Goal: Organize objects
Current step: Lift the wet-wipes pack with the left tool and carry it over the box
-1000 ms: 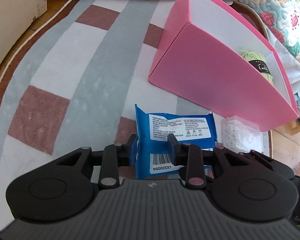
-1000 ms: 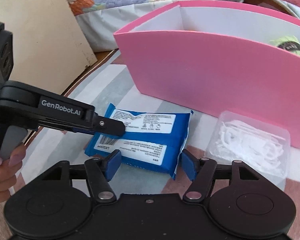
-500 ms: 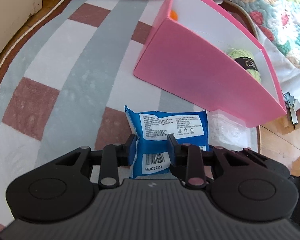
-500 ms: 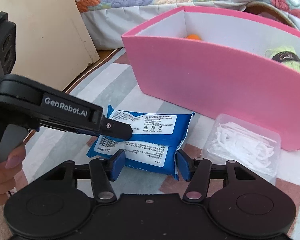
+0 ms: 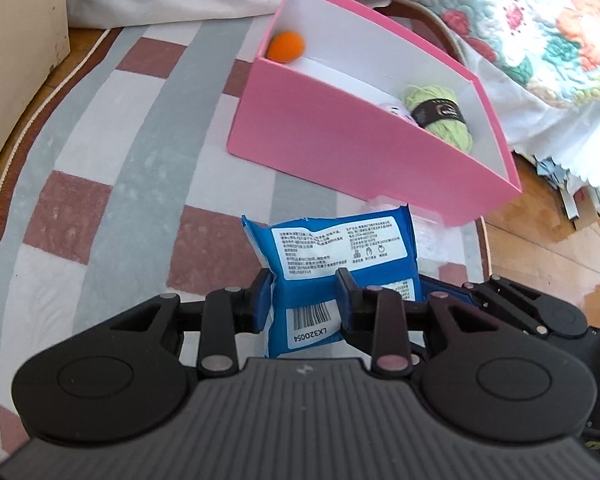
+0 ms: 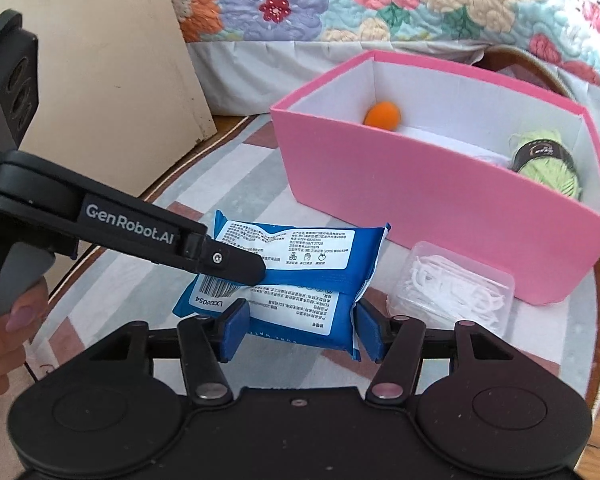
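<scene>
Both my jaws hold blue wipes pack [image 6: 296, 276]: left gripper [image 5: 304, 296] pinches barcode end narrow, right gripper [image 6: 300, 330] spans its width. Pack hangs just above rug [image 5: 100, 168], near pink box [image 6: 440, 184]. Advice: keep pack level, clear near wall, lower between orange ball [image 6: 382, 115] and green yarn [image 6: 548, 160].

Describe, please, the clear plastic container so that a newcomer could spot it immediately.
Find the pink box on the striped rug. Against its near wall, right of the blue packet, lies the clear plastic container: the only see-through item, full of small white pieces.
</scene>
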`<state>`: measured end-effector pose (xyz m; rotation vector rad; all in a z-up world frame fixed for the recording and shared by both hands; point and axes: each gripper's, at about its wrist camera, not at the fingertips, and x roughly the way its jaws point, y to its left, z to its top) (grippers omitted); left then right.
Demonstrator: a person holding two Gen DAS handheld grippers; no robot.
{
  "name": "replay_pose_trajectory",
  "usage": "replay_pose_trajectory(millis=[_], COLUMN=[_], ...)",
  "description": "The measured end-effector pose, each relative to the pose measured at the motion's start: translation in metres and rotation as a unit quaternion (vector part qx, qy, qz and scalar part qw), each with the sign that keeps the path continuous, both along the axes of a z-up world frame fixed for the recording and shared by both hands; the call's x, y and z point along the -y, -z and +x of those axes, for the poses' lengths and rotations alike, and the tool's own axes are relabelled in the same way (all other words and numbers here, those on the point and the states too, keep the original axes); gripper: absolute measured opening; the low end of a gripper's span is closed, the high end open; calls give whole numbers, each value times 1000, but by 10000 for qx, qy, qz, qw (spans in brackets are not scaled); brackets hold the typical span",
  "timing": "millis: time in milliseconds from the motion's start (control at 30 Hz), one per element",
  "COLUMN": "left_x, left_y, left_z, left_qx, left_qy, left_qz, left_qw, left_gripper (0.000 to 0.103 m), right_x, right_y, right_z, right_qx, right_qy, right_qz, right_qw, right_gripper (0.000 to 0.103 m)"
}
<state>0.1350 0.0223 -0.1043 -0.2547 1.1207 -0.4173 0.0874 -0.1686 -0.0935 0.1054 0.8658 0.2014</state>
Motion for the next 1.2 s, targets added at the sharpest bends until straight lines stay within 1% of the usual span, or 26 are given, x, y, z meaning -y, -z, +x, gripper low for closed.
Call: replay_pose_trajectory(millis=[133, 300, 433, 1000, 1200], left_x=[5, 12, 19, 38, 41], left_y=[-11, -23, -39, -109, -132], left_z=[-11, -24, -31, -43, -41], left_qx=[2, 44, 190, 460, 658], left_qy=[15, 50, 138, 483, 526], left_qz=[-14, 8, 50, 13, -1], left_qw=[10000, 10000, 9997, 9978, 9964], left_gripper=[31, 31, 31, 31, 31], right_x=[0, 5, 8, 18, 18], right_y=[-14, -26, -37, -99, -119], right_z=[-13, -26, -33, -60, -61], right_qx=[52, 30, 111, 487, 668], right_qy=[-54, -15, 7, 183, 132], right_qz=[-211, -168, -190, -251, -449], right_qw=[9997, 9999, 9998, 9983, 9967], right_gripper=[64, 64, 66, 68, 68])
